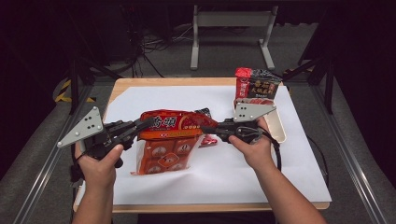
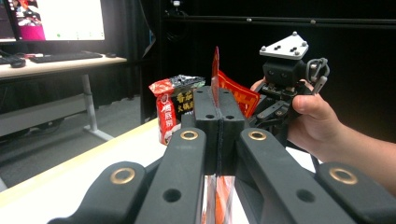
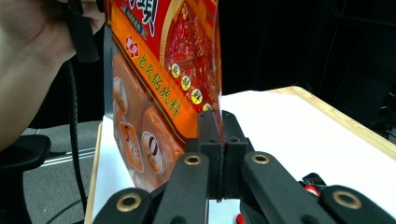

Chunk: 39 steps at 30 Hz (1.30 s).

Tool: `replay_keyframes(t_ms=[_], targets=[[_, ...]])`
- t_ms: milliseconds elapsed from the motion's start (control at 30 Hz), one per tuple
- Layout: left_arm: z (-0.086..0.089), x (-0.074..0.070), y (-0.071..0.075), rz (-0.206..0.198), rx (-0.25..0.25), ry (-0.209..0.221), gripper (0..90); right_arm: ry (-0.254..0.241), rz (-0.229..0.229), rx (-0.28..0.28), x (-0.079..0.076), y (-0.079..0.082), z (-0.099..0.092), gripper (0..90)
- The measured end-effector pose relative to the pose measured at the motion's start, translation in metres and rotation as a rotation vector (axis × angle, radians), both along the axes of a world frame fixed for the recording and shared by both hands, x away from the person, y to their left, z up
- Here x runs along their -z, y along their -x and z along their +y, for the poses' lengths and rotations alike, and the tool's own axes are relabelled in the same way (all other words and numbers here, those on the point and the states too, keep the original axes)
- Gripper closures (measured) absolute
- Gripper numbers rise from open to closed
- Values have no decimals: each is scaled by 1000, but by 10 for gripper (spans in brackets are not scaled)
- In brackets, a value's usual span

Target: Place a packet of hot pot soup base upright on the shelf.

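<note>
Both the left gripper (image 1: 142, 125) and the right gripper (image 1: 208, 129) are clenched on opposite ends of the glossy orange-red plastic food pouch (image 1: 175, 125). Pulling apart unevenly could tear it suddenly, or slip a thin edge free onto the table (image 1: 299, 177).

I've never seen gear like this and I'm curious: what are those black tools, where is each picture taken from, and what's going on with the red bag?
A person holds two hand-held clamps. The high view looks down on the table; the other two views come from cameras riding on each clamp. The left gripper and the right gripper are both shut on the orange-red food bag, pinching opposite edges and holding it above the white sheet. At the far right, a second packet stands in a beige tray. A small red packet lies under the bag.
</note>
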<state>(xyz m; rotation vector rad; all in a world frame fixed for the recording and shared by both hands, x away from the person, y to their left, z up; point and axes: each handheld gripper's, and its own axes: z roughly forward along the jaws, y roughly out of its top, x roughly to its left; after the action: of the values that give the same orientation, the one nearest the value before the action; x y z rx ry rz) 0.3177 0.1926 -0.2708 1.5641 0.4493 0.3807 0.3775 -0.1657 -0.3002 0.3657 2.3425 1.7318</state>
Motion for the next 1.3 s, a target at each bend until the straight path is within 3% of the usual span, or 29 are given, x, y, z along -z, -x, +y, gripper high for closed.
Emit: replay_keyframes(t_ms=[200,733,900,1067,1300], targets=[[-5,0,-2,-12,-7,-3,900,-6,-13,39,-6,1,-5,900],[-21,5,-15,1,-21,-22,888,-23,-22,108,-23,4,-24,900],[-26,7,-20,9,-13,-9,864,-28,-21,126,-27,4,-30,900],[-30,10,-27,17,-19,42,702,-10,-15,146,-31,4,-36,900],[-38,14,-28,5,-57,13,473,-1,-8,181,-35,3,-44,900]])
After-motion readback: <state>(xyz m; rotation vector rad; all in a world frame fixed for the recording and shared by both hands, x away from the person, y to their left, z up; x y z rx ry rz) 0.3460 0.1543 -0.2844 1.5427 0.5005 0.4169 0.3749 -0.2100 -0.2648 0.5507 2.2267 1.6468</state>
